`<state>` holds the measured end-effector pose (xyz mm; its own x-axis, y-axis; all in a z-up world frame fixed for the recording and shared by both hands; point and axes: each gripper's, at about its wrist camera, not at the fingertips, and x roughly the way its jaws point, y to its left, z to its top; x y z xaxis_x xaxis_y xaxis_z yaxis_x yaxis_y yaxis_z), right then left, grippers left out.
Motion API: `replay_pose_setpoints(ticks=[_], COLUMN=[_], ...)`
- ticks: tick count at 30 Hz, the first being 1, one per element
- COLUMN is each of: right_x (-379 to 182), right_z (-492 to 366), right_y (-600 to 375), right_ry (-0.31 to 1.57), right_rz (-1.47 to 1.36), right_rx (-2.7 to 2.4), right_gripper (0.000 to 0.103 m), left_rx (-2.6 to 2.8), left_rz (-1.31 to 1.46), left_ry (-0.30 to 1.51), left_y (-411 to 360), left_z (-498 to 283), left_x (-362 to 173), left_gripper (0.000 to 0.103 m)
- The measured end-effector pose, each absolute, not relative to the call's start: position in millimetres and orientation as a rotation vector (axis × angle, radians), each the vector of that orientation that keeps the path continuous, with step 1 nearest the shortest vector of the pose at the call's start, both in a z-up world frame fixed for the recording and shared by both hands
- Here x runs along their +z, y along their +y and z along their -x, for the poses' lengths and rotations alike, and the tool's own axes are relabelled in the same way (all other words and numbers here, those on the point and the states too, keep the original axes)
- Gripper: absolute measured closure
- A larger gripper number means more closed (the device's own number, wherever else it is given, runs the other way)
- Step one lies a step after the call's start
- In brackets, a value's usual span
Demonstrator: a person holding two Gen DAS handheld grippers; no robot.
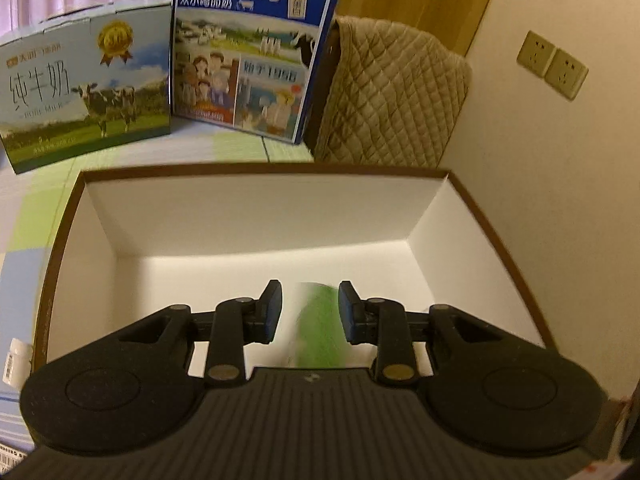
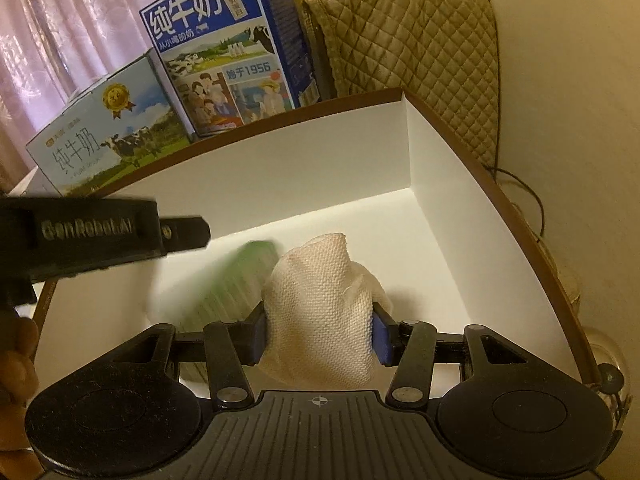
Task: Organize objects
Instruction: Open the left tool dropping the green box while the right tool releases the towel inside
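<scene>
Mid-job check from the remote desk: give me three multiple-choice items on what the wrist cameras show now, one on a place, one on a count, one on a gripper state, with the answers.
1. Where is the blurred green object?
A. Inside the white box
B. On top of the milk cartons
C. On the quilted cover

2. How many milk cartons stand behind the box?
A. One
B. Two
C. Four

3. What is the right gripper doing?
A. Open and empty
B. Shut on a milk carton
C. Shut on the white cloth

Answers:
1 A, it shows against the box's white inner floor in both views.
2 B, a pale carton and a blue carton stand side by side.
3 C, both pads press the cloth's sides, while the left gripper is open with the green object clear between its fingers.
</scene>
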<state>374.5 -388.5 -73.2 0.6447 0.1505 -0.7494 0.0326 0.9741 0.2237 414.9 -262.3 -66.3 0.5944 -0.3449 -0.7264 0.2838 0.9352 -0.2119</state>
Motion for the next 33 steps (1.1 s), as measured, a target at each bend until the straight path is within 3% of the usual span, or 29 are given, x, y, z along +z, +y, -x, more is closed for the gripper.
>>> replay_pose_setpoints(ticks=[12, 21, 33], right_x=[-69, -66, -63], right_z=[-373, -368, -362], right_y=[-391, -386, -381], right_ry=[0.852, 0.778, 0.779], right_rz=[-0.206, -0.126, -0.107], right_rx=[0.037, -0.015, 0.011], right_gripper=[0.054, 0.030, 0.028], left_rx=[-0.336, -0.307, -0.281], left_rz=[0.073, 0.052, 0.037], left_ry=[0.889, 0.877, 0.869], left_y=[-238, -232, -217], left_z=[-411, -407, -396], left_x=[-67, -63, -55], left_gripper=[0.056, 0.023, 0.019])
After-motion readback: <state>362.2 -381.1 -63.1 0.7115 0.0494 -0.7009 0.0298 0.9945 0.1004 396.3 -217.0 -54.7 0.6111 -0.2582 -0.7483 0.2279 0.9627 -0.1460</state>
